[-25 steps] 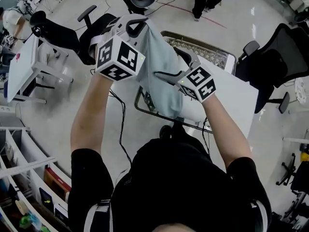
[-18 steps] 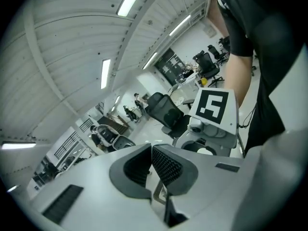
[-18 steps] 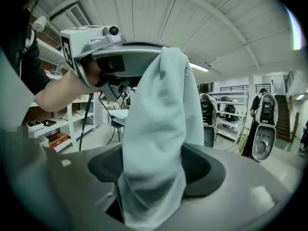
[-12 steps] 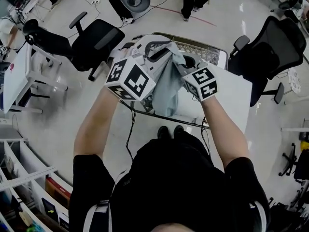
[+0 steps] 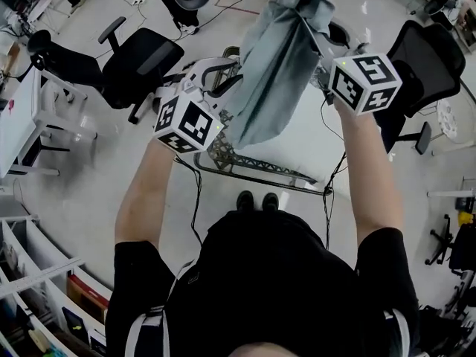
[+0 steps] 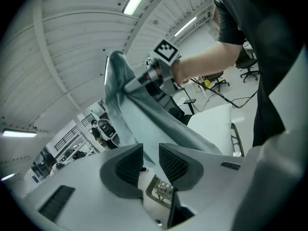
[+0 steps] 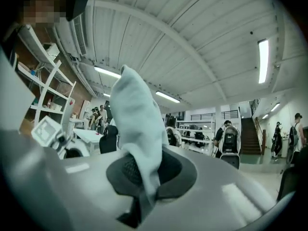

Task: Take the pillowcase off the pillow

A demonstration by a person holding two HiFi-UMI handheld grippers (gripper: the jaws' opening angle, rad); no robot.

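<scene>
The grey-blue pillowcase [image 5: 275,65] hangs in the air, bunched at its top, above a white table top [image 5: 305,143]. My right gripper [image 5: 320,27] is raised high at the upper right and is shut on the cloth's top; in the right gripper view the pillowcase [image 7: 137,124] is pinched between the jaws of the right gripper [image 7: 144,170]. My left gripper [image 5: 227,80] sits lower, at the cloth's left side. Its jaws have just been opening. In the left gripper view the pillowcase [image 6: 139,105] drapes just past the left gripper [image 6: 150,150], untouched by the pads. I cannot tell a pillow apart from the white top.
A metal wire frame [image 5: 253,162] runs along the table's near edge. Black office chairs stand at the left [image 5: 141,58] and right [image 5: 431,65]. A white desk [image 5: 15,110] and shelves [image 5: 44,274] are on the left. A cable [image 5: 197,199] trails on the floor. People stand far off.
The right gripper closed on the pillowcase and rose high to the upper right, lifting the cloth. The left gripper let go of it and sank slightly to the left.
</scene>
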